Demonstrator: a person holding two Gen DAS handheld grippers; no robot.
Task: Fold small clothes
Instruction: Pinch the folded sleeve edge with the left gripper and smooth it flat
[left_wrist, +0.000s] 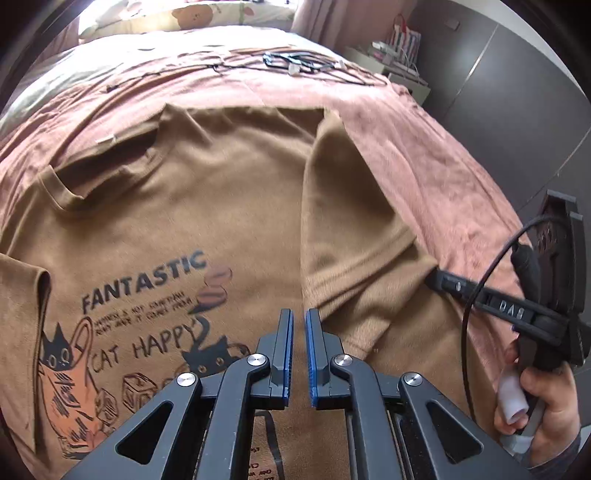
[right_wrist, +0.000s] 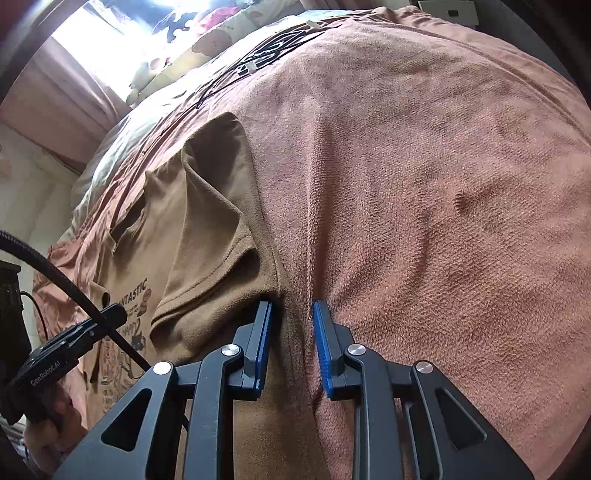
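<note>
Right hand-held gripper (right_wrist: 291, 314) pinching T-shirt (right_wrist: 207, 229) side edge.

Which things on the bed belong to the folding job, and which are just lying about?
Job: brown T-shirt, left gripper, right gripper.
Lying about: black cables, pink blanket underneath, patterned pillow, bedside shelf.

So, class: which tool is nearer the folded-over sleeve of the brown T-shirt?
Right. The right tool sits at the sleeve hem, at the T-shirt side edge; the left tool is over the chest print, beside the sleeve.
</note>
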